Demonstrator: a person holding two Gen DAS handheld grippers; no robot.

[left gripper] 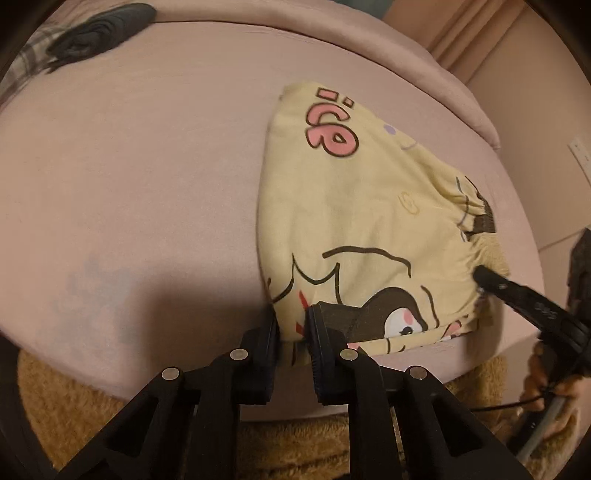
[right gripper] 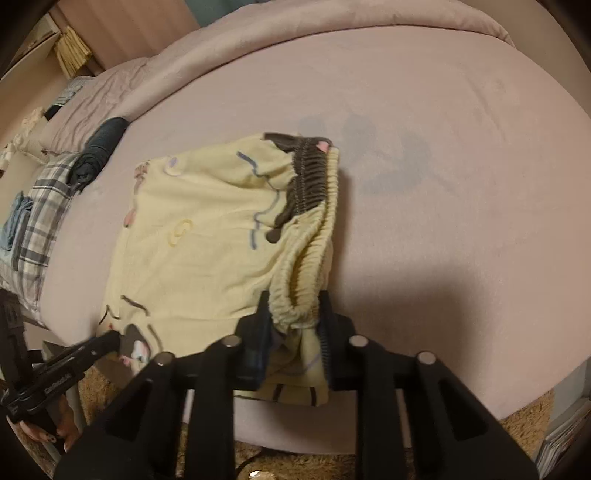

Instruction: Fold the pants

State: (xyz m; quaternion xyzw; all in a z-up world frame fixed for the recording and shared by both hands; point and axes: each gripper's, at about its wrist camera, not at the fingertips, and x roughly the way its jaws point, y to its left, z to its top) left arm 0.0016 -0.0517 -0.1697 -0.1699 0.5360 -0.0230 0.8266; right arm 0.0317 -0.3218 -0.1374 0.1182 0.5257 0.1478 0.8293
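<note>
Yellow cartoon-print pants [left gripper: 354, 206] lie folded on a pink bed [left gripper: 147, 184], near its front edge. My left gripper [left gripper: 292, 325] is shut on the near fold edge of the pants. My right gripper [right gripper: 295, 314] is shut on the bunched elastic waistband [right gripper: 314, 206] at the pants' right end. The pants also show in the right wrist view [right gripper: 207, 240]. Each gripper appears in the other's view: the right one [left gripper: 491, 280] at the waistband, the left one [right gripper: 110, 338] at the near left corner.
Dark rolled clothes [right gripper: 98, 151] and a plaid cloth [right gripper: 44, 218] lie at the bed's left end. A folded pink duvet [right gripper: 295, 33] runs along the far side. Tan shaggy carpet [left gripper: 74, 406] lies below the bed's front edge.
</note>
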